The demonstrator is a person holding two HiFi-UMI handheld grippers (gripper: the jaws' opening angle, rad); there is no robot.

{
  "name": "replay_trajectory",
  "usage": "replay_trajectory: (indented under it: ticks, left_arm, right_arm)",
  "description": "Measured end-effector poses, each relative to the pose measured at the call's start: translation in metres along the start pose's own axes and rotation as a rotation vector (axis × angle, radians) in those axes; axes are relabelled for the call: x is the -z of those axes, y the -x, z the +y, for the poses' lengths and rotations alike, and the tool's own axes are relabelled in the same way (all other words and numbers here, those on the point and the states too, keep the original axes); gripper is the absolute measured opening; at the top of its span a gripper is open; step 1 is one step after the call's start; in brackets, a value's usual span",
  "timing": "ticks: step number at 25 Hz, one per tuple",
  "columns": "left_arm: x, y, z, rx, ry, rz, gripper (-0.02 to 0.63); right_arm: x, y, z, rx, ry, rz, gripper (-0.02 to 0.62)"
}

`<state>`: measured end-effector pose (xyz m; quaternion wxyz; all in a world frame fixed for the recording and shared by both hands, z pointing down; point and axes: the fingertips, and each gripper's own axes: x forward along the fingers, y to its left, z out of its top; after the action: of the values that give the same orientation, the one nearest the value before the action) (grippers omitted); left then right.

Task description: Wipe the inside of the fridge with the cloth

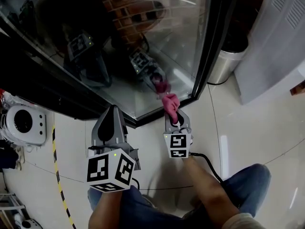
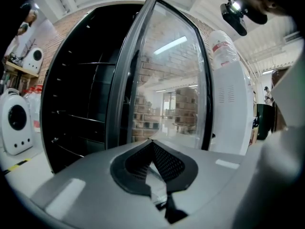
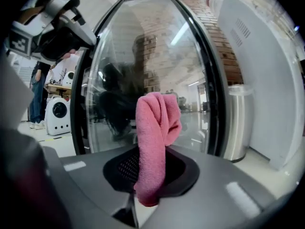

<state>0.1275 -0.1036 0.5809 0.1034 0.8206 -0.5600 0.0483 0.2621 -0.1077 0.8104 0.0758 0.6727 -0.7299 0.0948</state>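
Observation:
A pink cloth [image 1: 170, 102] is pinched in my right gripper [image 1: 172, 114], which is shut on it just in front of the lower corner of the fridge's glass door [image 1: 157, 42]. In the right gripper view the cloth [image 3: 155, 128] stands up out of the gripper [image 3: 148, 178] and folds over at the top, close to the door glass [image 3: 143, 56]. My left gripper [image 1: 113, 112] is shut with nothing in it, pointing at the door's bottom edge. The left gripper view shows the gripper [image 2: 155, 163], the dark fridge interior [image 2: 76, 104] with wire shelves at left, and the glass door [image 2: 171, 80] swung open beside it.
A steel bin [image 1: 228, 61] and a tall white cabinet [image 1: 276, 37] stand right of the door. A white round-windowed case [image 1: 24, 123] sits on the floor at left, beside yellow-black floor tape [image 1: 58, 175]. A black cable [image 1: 206, 162] trails from the right gripper.

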Motion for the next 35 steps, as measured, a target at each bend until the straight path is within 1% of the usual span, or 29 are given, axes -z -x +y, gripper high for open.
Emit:
replay_trajectory:
  ticks: [5, 10, 13, 16, 18, 21, 24, 27, 30, 33, 35]
  left_arm:
    - [0.007, -0.004, -0.013, 0.007, -0.012, -0.003, 0.012]
    - [0.010, -0.008, -0.024, 0.008, -0.027, 0.006, 0.012]
    - [0.013, -0.008, -0.030, 0.013, -0.037, 0.007, 0.012]
    - [0.017, -0.008, -0.040, 0.033, -0.070, 0.011, 0.012]
    - [0.017, -0.008, -0.047, 0.060, -0.092, 0.002, 0.012]
    - [0.012, -0.008, -0.057, 0.105, -0.125, -0.013, 0.012]
    - [-0.006, -0.013, -0.059, 0.137, -0.160, -0.040, 0.012]
    - [-0.026, -0.010, -0.052, 0.130, -0.169, -0.055, 0.012]
    - [-0.065, -0.004, -0.054, 0.128, -0.185, -0.068, 0.012]
    - [-0.117, 0.004, -0.063, 0.144, -0.222, -0.077, 0.012]
    - [-0.155, 0.016, -0.066, 0.152, -0.233, -0.073, 0.012]
  right_arm:
    - [-0.004, 0.003, -0.051, 0.093, -0.039, -0.006, 0.060]
    - [-0.008, 0.009, -0.090, 0.172, -0.083, -0.018, 0.060]
    - [-0.012, 0.011, -0.097, 0.180, -0.085, -0.027, 0.061]
    - [-0.022, 0.015, -0.090, 0.170, -0.085, -0.048, 0.060]
    - [-0.036, 0.019, -0.082, 0.157, -0.083, -0.076, 0.060]
    - [-0.068, 0.030, -0.062, 0.106, -0.063, -0.125, 0.061]
    - [-0.108, 0.049, -0.033, 0.026, -0.027, -0.171, 0.060]
    - [-0.154, 0.067, -0.002, -0.072, 0.008, -0.206, 0.061]
    - [-0.216, 0.086, 0.018, -0.142, 0.019, -0.223, 0.061]
    - [-0.280, 0.102, 0.033, -0.192, 0.041, -0.236, 0.061]
    - [-0.323, 0.113, 0.044, -0.209, 0.017, -0.243, 0.061]
